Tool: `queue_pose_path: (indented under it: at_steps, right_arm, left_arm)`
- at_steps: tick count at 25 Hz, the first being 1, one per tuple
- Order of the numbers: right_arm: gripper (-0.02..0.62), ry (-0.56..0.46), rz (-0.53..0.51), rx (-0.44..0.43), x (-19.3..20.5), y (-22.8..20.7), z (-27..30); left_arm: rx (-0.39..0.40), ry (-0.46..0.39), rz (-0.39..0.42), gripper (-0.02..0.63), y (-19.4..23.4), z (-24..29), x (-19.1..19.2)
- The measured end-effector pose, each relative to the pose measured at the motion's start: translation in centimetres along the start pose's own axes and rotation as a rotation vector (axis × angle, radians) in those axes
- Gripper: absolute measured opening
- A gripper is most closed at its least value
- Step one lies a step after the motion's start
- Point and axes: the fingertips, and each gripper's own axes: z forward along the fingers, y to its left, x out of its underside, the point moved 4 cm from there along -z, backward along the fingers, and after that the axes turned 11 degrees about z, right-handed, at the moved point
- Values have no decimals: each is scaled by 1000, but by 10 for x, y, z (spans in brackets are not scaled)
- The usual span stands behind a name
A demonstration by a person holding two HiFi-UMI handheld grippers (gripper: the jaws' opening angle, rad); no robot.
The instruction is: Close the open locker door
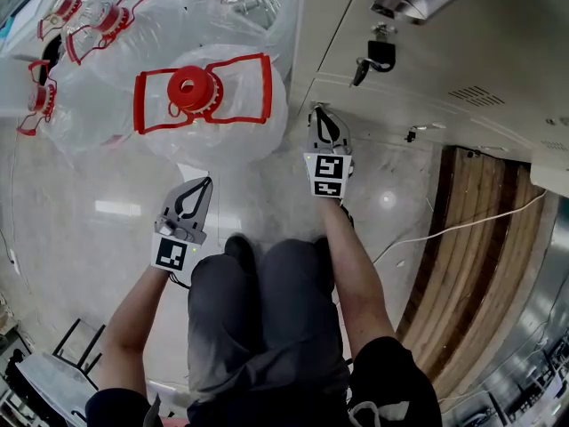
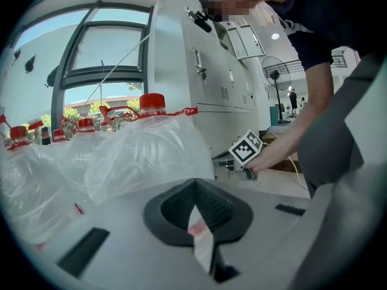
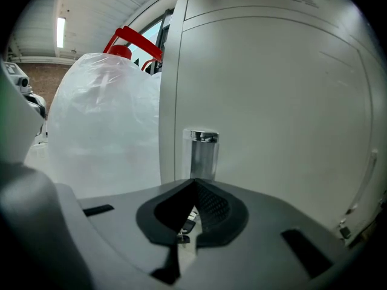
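The grey locker door fills the right gripper view, its left edge running down beside a chrome handle. My right gripper is shut, its tips just below that handle. From the head view the right gripper points at the foot of the lockers. Whether it touches the door I cannot tell. My left gripper hangs shut over the floor, apart from the lockers, and holds nothing. The left gripper points towards the bagged bottles, and its view shows the right gripper's marker cube by the locker base.
Large water bottles with red caps in clear plastic bags stand left of the lockers. A padlock hangs on a higher door. A wooden board and a white cable lie on the floor at right. My knees are below.
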Motion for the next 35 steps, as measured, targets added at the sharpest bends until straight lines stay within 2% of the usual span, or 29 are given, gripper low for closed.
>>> queue_pose_path:
  at_steps: [2, 4, 5, 9, 11, 14, 17, 21, 28, 29, 34, 35]
  right_arm:
    - [-14, 2, -6, -6, 0, 1, 0]
    - [-14, 5, -6, -8, 1, 1, -1]
    - [-14, 6, -7, -10, 1, 2, -1]
    - [-13, 0, -20, -35, -3, 6, -8]
    - [-14, -3, -16, -51, -7, 8, -11]
    - [-14, -6, -12, -87, -14, 12, -23]
    - [-12, -15, -2, -115, -26, 15, -39]
    - [-8, -31, 7, -130, -49, 16, -66]
    - [-5, -42, -4, -179, -96, 32, -117]
    - [-5, -44, -6, -179, -103, 34, -123]
    - [-5, -63, -11, -185, -144, 50, -159]
    - [-5, -67, -12, -187, -154, 53, -168]
  left_arm:
    - [-19, -8, -43, 2, 0, -1, 1]
    - [-76, -26, -182, 2, 0, -2, 1]
    - [-84, -27, -203, 2, 0, -2, 2]
    - [-30, -5, -67, 2, 1, -3, -1]
    - [-43, -11, -98, 2, 3, -3, -4]
    - [-25, -12, -43, 2, 6, -6, -13]
    - [-58, -25, -113, 2, 13, -9, -24]
    - [-35, -12, -39, 2, 21, -13, -49]
    - [-47, -33, -55, 2, 41, -30, -103]
    - [-60, -42, -71, 2, 46, -32, -110]
    - [-183, -89, -299, 2, 69, -47, -145]
    - [-201, -93, -324, 2, 74, -51, -154]
